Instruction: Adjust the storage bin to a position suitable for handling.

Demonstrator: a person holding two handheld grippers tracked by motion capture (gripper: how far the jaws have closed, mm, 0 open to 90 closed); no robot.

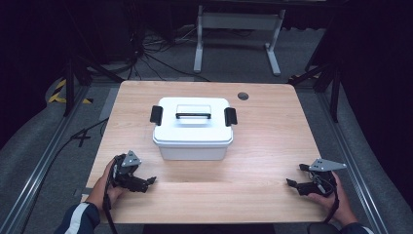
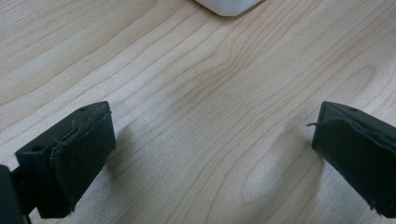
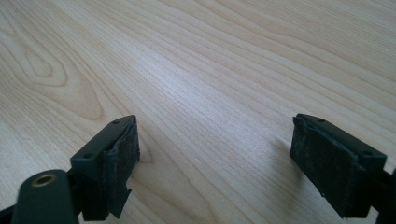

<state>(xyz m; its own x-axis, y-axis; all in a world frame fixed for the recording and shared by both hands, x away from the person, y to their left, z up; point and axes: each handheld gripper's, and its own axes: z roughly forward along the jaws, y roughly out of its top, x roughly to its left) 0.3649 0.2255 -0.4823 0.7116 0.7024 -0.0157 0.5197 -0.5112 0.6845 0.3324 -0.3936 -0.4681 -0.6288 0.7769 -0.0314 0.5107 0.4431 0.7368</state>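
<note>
Two handheld grippers rest low on a pale wooden surface point(image 1: 263, 146), one at each near corner, with a white plastic storage box point(image 1: 193, 127) standing between and beyond them at the middle of the surface. At left, the left gripper point(image 1: 150, 181), held in the person's left hand point(image 1: 108, 187), lies near the front edge and points toward the middle; its fingers point(image 2: 79, 154) stand wide apart in the left gripper view, with bare wood grain between them and nothing held. A rounded white corner of the box shows at the top of that view, well apart from the fingers. At centre, the box sits upright with its lid point(image 1: 193, 119) on; a black carry handle point(image 1: 193, 116) lies flat in a recess on top, and a black latch point(image 1: 156, 115) sits at the lid's left end and another point(image 1: 230, 116) at its right end. Behind the box, a small dark round grommet point(image 1: 243, 96) is set into the surface near the far edge. At right, the right gripper point(image 1: 291, 183), in the person's right hand point(image 1: 333, 197), also points inward, its fingers point(image 3: 116, 163) spread wide over bare wood and empty, well apart from the box.
</note>
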